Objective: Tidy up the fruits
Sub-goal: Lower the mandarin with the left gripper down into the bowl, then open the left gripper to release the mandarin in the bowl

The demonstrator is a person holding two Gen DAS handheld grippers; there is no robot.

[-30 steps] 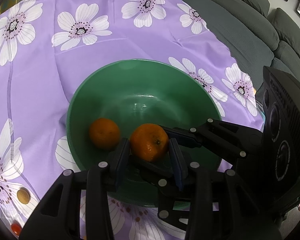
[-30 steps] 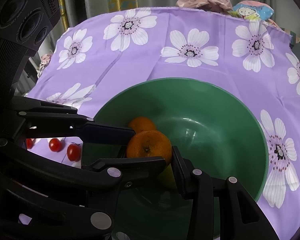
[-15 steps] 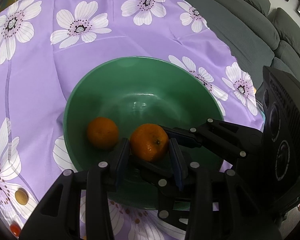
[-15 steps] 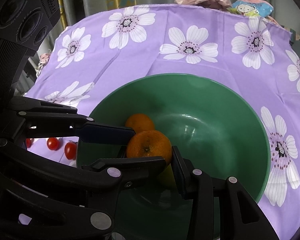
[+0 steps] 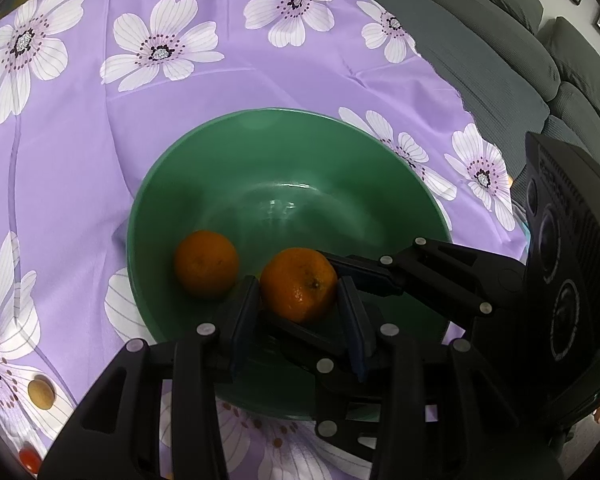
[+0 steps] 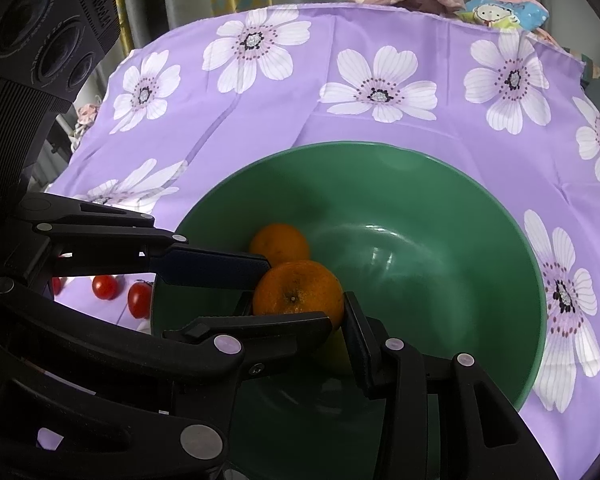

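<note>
While one orange (image 5: 298, 284) sits pinched between my left gripper (image 5: 298, 304) fingers over the green bowl (image 5: 260, 120), my right gripper (image 6: 300, 308) fingers press it too. A second orange (image 5: 206, 264) lies inside. Cherry tomatoes (image 6: 138, 300) rest on the purple tablecloth (image 6: 380, 48) nearby.

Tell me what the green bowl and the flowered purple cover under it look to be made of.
Green bowl: probably glossy plastic or melamine, judging by soft highlights on its uniform inner wall. Purple cover: thin woven or synthetic cloth with a slight sheen, showing fold creases and printed white flowers.
</note>
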